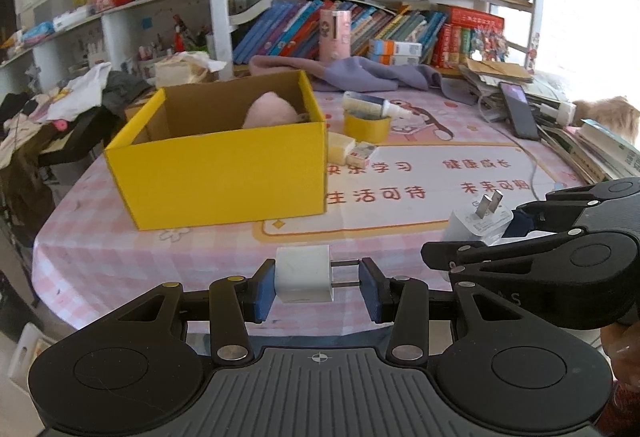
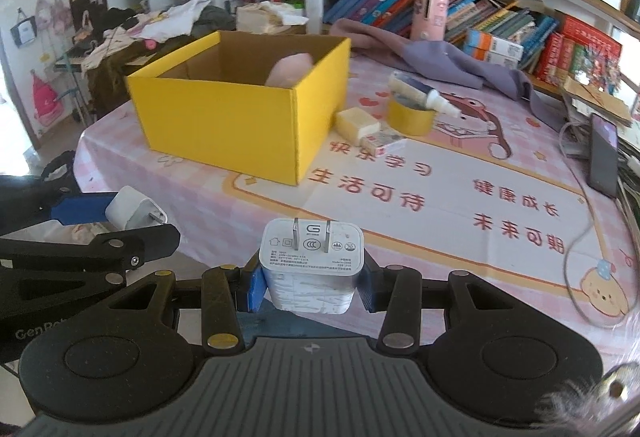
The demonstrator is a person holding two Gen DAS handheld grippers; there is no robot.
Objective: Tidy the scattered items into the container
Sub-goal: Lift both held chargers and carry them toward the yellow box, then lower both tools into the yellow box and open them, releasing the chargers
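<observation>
A yellow cardboard box (image 1: 216, 173) (image 2: 224, 125) stands open on the pink checked table, with a pink soft item (image 1: 272, 111) (image 2: 290, 71) inside. My left gripper (image 1: 316, 291) (image 2: 128, 221) is shut on a small white charger cube (image 1: 304, 273) (image 2: 134, 213), prongs sideways against one pad, held in front of the box at the table's near edge. My right gripper (image 2: 312, 291) (image 1: 480, 237) is shut on a larger white charger (image 2: 312, 269) (image 1: 478, 227), prongs facing forward. Both grippers hover side by side, short of the box.
Right of the box lie a yellow block (image 1: 340, 147) (image 2: 356, 123), a small carton (image 1: 362, 153) (image 2: 384, 145) and a yellow tape roll (image 1: 366, 127) (image 2: 410, 117) with a white bottle (image 1: 374, 105) (image 2: 424, 95) on it. A purple cloth (image 2: 432, 57), a phone (image 2: 604, 153) and bookshelves lie behind.
</observation>
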